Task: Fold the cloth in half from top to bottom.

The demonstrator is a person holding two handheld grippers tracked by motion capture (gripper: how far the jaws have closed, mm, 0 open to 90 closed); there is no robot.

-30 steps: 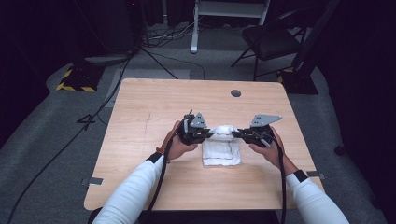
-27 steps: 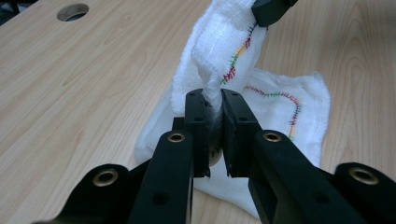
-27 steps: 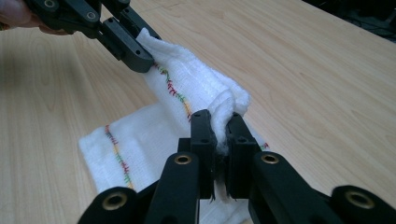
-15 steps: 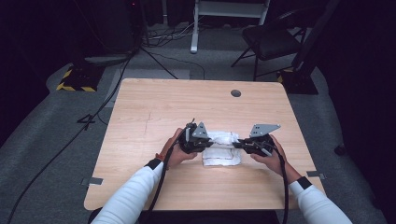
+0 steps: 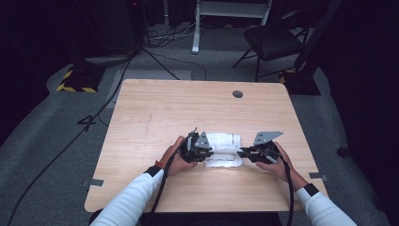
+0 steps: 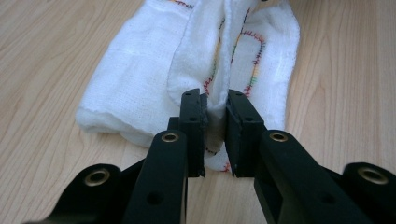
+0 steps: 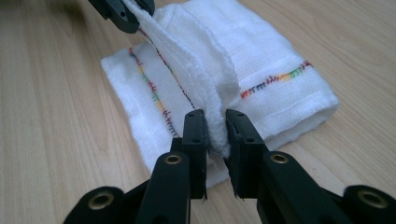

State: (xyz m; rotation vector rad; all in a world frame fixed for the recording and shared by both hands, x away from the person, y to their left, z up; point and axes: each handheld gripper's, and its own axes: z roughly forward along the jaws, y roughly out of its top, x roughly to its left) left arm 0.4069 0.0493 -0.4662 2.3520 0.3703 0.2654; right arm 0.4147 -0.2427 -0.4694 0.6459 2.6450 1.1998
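Lying folded near the middle of the wooden table (image 5: 155, 113), the white cloth (image 5: 225, 149) has its raised edge between both the left gripper (image 6: 215, 109) and right gripper (image 7: 215, 128), whose jaws have just been opening slightly yet remain nearly closed on it.

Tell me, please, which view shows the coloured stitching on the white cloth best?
The right gripper view: two stitched lines on the cloth run clear. The left gripper view shows part of one line, half hidden by folds. The high view shows no stitching, too small.

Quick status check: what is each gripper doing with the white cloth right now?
Left gripper: jaws just been opening, a fold of the white cloth still pinched between them.
Right gripper: the same, opening but still pinching a fold.
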